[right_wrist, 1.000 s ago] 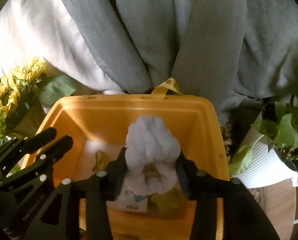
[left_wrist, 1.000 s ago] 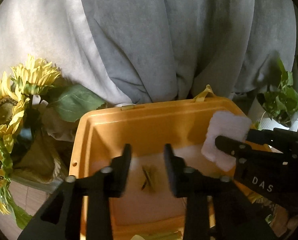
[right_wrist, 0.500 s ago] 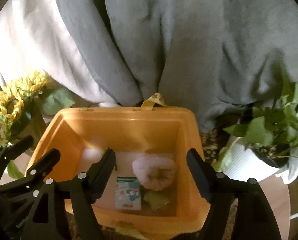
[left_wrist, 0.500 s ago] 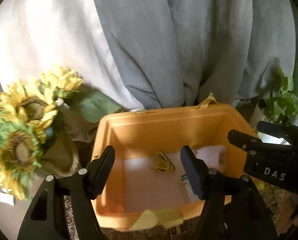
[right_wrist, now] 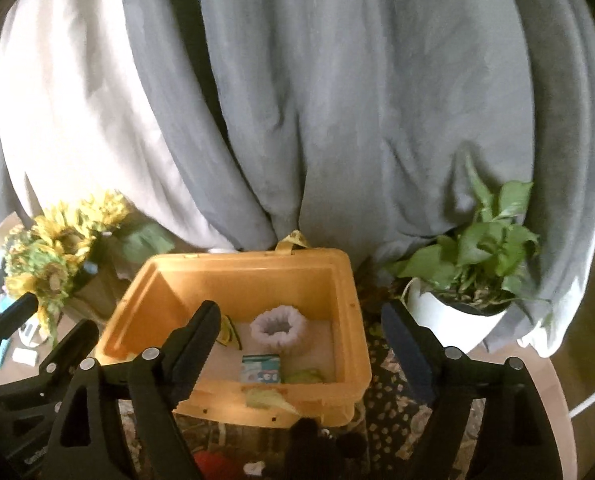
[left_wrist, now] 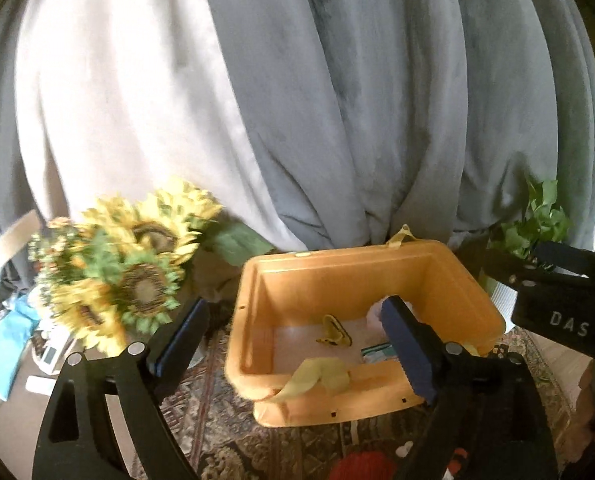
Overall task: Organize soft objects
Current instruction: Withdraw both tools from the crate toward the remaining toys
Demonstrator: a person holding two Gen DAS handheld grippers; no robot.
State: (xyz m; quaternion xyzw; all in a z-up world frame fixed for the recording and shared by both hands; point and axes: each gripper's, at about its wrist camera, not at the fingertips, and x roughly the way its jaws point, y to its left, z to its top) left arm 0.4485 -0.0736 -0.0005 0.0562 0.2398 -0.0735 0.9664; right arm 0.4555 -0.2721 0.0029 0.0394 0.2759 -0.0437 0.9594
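Observation:
An orange plastic bin (left_wrist: 361,276) (right_wrist: 249,276) stands on a patterned rug. Inside it lie a fluffy white ring-shaped soft thing (right_wrist: 277,326), a small teal printed packet (right_wrist: 260,369), a yellow-black item (right_wrist: 228,333) (left_wrist: 333,334) and a pale green cloth (right_wrist: 305,376). A yellow-green cloth (left_wrist: 317,374) hangs over the bin's near rim. My left gripper (left_wrist: 297,344) is open and empty, held back from the bin. My right gripper (right_wrist: 299,344) is open and empty in front of the bin.
Artificial sunflowers (left_wrist: 125,268) (right_wrist: 53,248) stand left of the bin. A potted green plant in a white pot (right_wrist: 473,272) stands to its right. Grey and white draped cloth (right_wrist: 297,100) fills the background. A red object (left_wrist: 361,466) lies on the rug near me.
My right gripper let go of the fluffy white thing into the bin and opened. My left gripper opened too. Both grippers pulled back and up from the bin.

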